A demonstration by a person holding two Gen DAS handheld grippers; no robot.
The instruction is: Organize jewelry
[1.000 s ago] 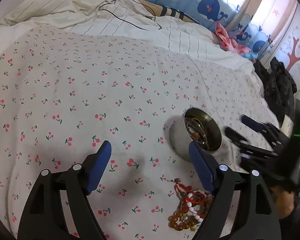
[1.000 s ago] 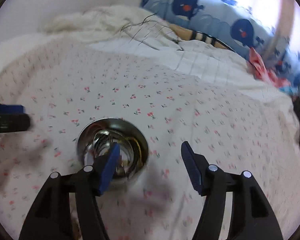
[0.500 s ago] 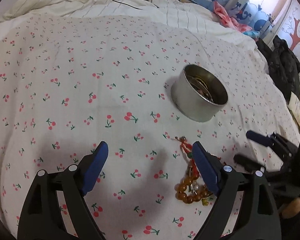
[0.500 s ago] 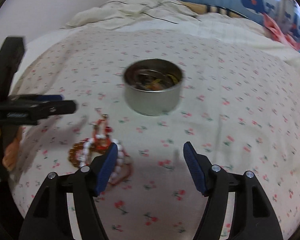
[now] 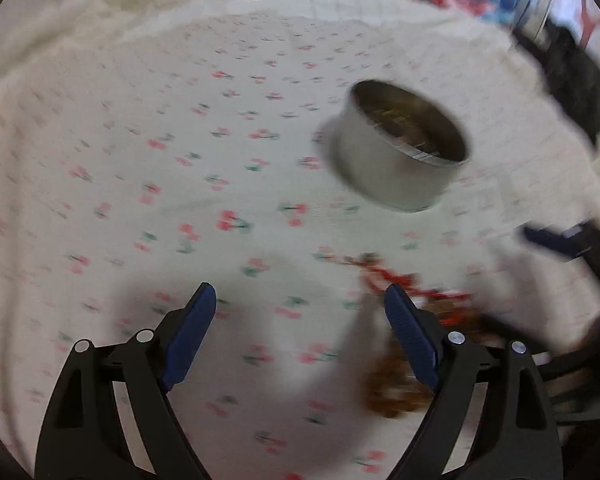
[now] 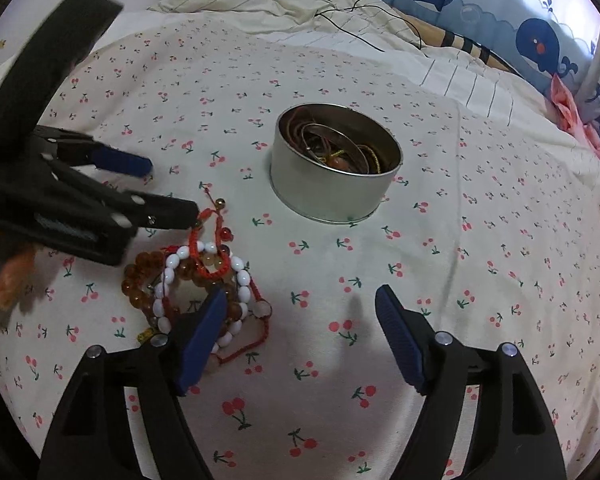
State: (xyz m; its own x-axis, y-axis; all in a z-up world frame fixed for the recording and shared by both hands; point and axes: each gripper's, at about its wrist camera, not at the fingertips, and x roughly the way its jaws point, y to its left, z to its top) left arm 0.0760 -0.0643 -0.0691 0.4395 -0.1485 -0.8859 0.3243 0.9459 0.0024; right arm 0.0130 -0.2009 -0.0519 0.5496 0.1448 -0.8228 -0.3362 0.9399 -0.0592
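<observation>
A round metal tin [image 6: 334, 168] with bangles and cords inside stands on the cherry-print sheet; it also shows, blurred, in the left wrist view [image 5: 400, 152]. A pile of bead bracelets [image 6: 196, 276], amber, white and red cord, lies on the sheet in front-left of the tin, blurred in the left wrist view [image 5: 416, 308]. My left gripper [image 5: 296, 308] is open and empty; in the right wrist view it [image 6: 168, 188] hovers just left of the pile. My right gripper [image 6: 300, 304] is open and empty, its left finger over the pile.
The cherry-print sheet [image 6: 480, 260] covers the bed. A rumpled white duvet with a black cable [image 6: 340, 4] lies at the back. Whale-print pillows [image 6: 520, 20] and pink cloth [image 6: 568, 108] are at the back right. Dark clothing [image 5: 572, 80] lies at the right edge.
Both grippers have pulled back from the tin and dropped lower toward the bracelet pile. The left gripper has moved in close to the pile. Both stay open.
</observation>
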